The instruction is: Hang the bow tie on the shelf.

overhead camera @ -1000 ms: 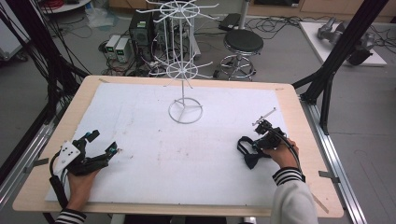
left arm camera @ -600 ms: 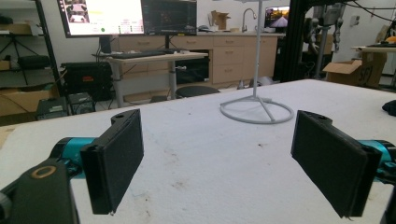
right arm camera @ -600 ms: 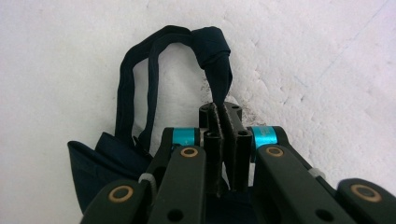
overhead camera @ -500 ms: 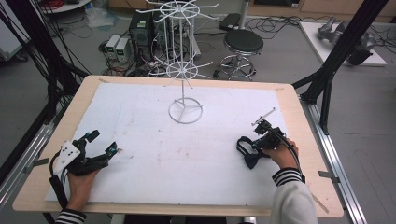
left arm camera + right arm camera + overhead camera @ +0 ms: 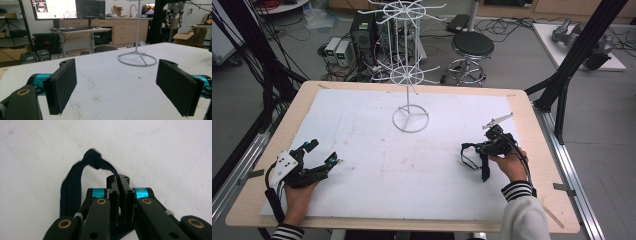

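high: overhead, forward-down | left: table-level, shares stand (image 5: 137, 58) (perhaps) | right: close-up

A white wire stand (image 5: 409, 75) rises between the left gripper (image 5: 323, 154) and right gripper (image 5: 480, 149).

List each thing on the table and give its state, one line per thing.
Left gripper: open, jaws wide apart, nothing between them, low over the table.
Right gripper: shut on the dark strap.
Dark strap: pinched at one end, the rest looping limp on the white mat.
Wire rack: upright, hooks bare.
White mat: flat, faintly stained.
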`<state>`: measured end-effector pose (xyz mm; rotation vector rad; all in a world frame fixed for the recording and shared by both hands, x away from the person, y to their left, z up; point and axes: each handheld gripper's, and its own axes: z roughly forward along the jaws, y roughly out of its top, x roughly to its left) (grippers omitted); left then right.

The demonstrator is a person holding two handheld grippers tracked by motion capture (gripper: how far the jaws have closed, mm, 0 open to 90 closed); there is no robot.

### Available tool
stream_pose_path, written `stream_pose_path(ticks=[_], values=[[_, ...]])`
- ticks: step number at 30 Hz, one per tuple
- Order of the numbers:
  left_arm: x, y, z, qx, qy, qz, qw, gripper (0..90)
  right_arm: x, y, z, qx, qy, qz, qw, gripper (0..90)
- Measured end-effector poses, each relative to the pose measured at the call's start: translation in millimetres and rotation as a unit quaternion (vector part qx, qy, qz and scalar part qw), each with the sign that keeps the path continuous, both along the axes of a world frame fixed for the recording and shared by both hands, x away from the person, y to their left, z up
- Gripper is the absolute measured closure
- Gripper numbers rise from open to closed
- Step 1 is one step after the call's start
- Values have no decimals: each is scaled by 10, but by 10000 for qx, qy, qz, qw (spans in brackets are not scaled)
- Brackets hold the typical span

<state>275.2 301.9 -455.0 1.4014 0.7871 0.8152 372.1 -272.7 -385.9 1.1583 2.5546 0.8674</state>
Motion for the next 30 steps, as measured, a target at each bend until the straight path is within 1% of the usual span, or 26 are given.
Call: stream_pose_path(ticks=[1,2,4,8,10,13,15,20,24,27,30], values=[[0,-2,-1,-11,1,0,10000,172,-5,9,17,55,-30,10,10000,874],[0,-2,-1,-11,1,-1,10000,172,-7,21,32,118,-110,33,9999,874],[0,-2,-1,-8,4,-1,10000,172,-15,45,64,298,-204,42,9993,875],[0,-2,-1,-10,1,1,10000,172,-36,84,127,627,-427,47,9971,874],[0,-2,-1,-8,6,-4,10000,172,-46,104,159,682,-530,37,9963,874],[0,-2,-1,-8,5,-4,10000,173,-64,144,212,896,-699,16,9935,874],[-1,-3,0,-5,3,-2,10000,173,-72,177,244,962,-856,-2,9917,874],[-1,-1,-1,6,0,-4,10000,173,-86,271,315,1169,-1158,-16,9864,874],[-1,0,0,8,6,-7,10000,173,-93,344,360,1364,-1236,-17,9829,874],[-1,-2,-1,5,-4,-3,10000,173,-92,414,410,1531,-1319,-1,9794,874],[-1,-1,-1,8,2,-4,10000,173,-76,485,465,1636,-1377,9,9769,874]])
